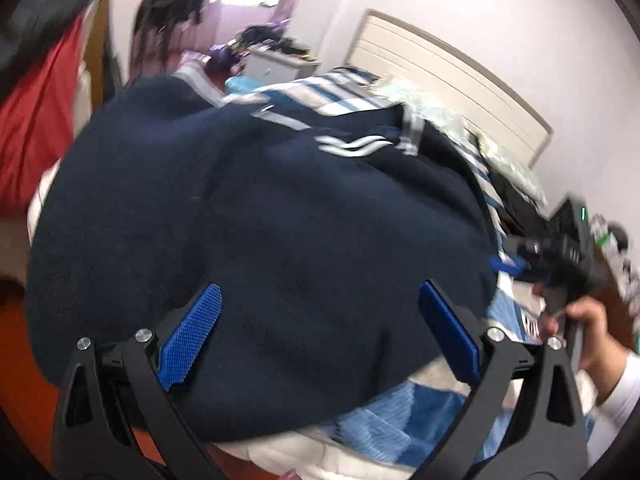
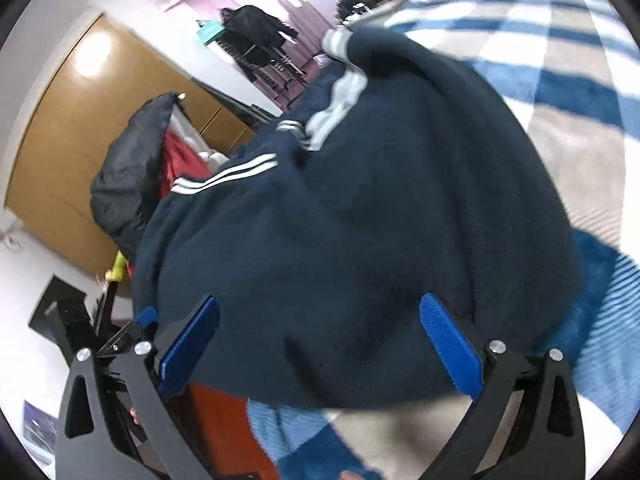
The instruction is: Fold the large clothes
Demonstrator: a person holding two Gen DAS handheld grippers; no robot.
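A large navy fleece garment (image 1: 248, 220) with white stripes and a grey band lies bunched on the blue-and-white checked bedspread (image 1: 420, 412). My left gripper (image 1: 320, 332) is open, its blue pads spread wide just above the garment's near edge, with nothing between them. In the right wrist view the same navy garment (image 2: 360, 220) fills the middle, and my right gripper (image 2: 320, 344) is open over its near hem. The right gripper (image 1: 560, 256) also shows at the right edge of the left wrist view, held by a hand (image 1: 592, 328), beside the garment.
A cream headboard (image 1: 440, 76) stands against the white wall. A red cloth (image 1: 36, 128) hangs at the left, near a wooden wardrobe (image 2: 80, 120). Dark clothes hang on a rack (image 2: 256, 40). A cluttered bedside table (image 1: 280, 60) sits behind the bed. Crumpled items (image 1: 504, 160) lie by the headboard.
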